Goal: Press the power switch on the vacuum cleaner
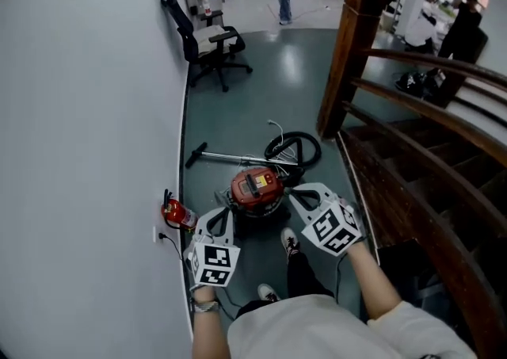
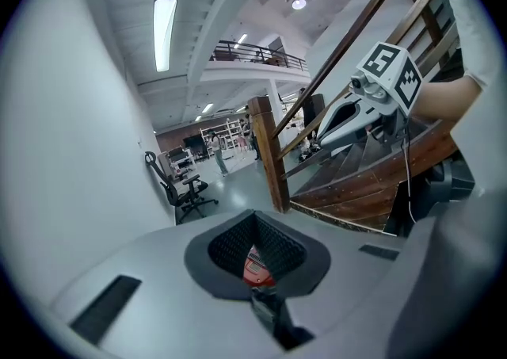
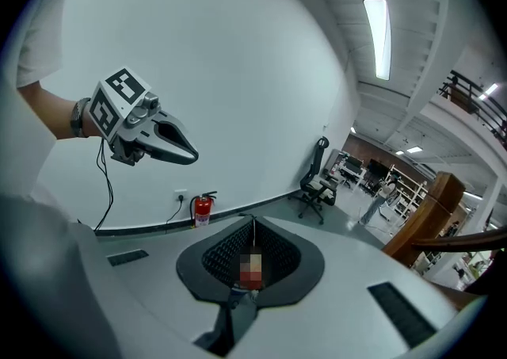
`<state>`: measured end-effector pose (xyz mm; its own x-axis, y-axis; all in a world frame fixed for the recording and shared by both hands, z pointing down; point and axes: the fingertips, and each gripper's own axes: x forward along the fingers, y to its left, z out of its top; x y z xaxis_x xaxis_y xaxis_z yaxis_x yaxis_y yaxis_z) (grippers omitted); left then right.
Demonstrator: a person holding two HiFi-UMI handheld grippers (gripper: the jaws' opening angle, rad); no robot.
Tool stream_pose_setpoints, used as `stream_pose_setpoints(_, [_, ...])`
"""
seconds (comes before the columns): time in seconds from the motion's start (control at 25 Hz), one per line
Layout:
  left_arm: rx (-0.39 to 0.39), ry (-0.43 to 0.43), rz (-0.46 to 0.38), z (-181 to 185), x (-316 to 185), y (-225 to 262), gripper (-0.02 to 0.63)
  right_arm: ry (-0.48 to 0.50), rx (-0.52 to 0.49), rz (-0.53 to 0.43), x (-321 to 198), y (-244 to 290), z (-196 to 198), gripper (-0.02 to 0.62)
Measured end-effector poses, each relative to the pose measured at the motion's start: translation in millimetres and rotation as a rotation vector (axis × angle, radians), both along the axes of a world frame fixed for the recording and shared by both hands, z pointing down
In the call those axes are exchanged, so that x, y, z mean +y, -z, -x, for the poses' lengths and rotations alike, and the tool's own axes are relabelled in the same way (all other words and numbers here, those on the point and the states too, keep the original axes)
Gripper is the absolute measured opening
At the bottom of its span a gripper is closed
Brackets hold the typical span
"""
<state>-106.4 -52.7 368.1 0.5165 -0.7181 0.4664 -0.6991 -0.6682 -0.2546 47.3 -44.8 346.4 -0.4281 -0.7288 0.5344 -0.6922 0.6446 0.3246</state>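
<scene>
A red fire extinguisher [image 1: 176, 211] stands by the left wall. The left gripper [image 1: 225, 210] has its jaws together, empty. Between the grippers, on the floor, sits the red canister vacuum cleaner [image 1: 255, 189]. It looks heavy and rigid, so its top switch probably takes a firm push, no grasp. The right gripper [image 1: 298, 196] is likewise closed on nothing.

The left gripper [image 1: 223, 213] and the right gripper [image 1: 296, 194] are held side by side, well apart, both tilted downward with jaws closed together, the bare forearms reaching out behind them.
</scene>
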Motion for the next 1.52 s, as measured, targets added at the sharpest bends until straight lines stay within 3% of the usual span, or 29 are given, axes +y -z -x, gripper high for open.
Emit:
stream_pose_setpoints(0.52, [0.021,-0.086,-0.118,-13.5,23.4,62.9,-0.003,-0.074,-0.028,-0.115,37.9,74.4,-20.6,0.029])
stream_pose_setpoints(0.92, [0.017,-0.149,-0.18,-29.8,55.8,96.3,-0.003,-0.027,0.032,-0.136,74.5,98.5,-21.3,0.029])
stream_pose_setpoints(1.52, [0.023,-0.141,-0.257,-18.7,67.3,132.0,-0.003,-0.021,0.012,-0.186,95.8,127.3,-11.0,0.028])
